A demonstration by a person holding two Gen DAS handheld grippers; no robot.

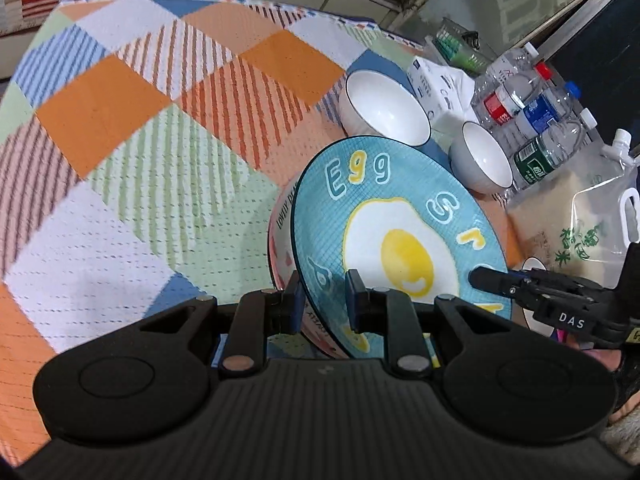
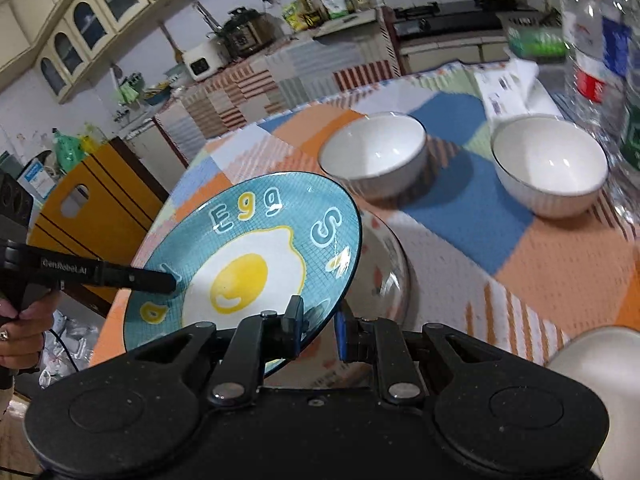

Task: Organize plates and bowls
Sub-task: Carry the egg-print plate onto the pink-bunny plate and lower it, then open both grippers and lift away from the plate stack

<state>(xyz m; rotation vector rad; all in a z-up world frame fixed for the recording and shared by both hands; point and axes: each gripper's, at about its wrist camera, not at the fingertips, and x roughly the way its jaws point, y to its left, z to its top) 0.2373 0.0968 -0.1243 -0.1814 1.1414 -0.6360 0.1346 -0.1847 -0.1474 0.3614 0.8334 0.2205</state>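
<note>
A blue plate with a fried-egg picture (image 1: 400,240) (image 2: 248,264) is tilted above a pink-patterned plate (image 1: 282,240) (image 2: 384,272) on the checked tablecloth. My left gripper (image 1: 326,300) has its jaws around the blue plate's near rim. My right gripper (image 2: 318,326) also straddles the blue plate's rim from the other side. Each gripper shows in the other's view, the right one (image 1: 492,280) and the left one (image 2: 160,280), with a finger on the plate's face. Two white bowls (image 1: 384,110) (image 1: 482,158) (image 2: 374,152) (image 2: 550,164) stand upright beyond.
Several water bottles (image 1: 532,120) and a plastic pouch (image 1: 592,216) crowd the table's right side. A white paper packet (image 1: 440,88) lies behind the bowls. A white dish (image 2: 600,364) sits at the right near edge. The tablecloth (image 1: 140,140) stretches left.
</note>
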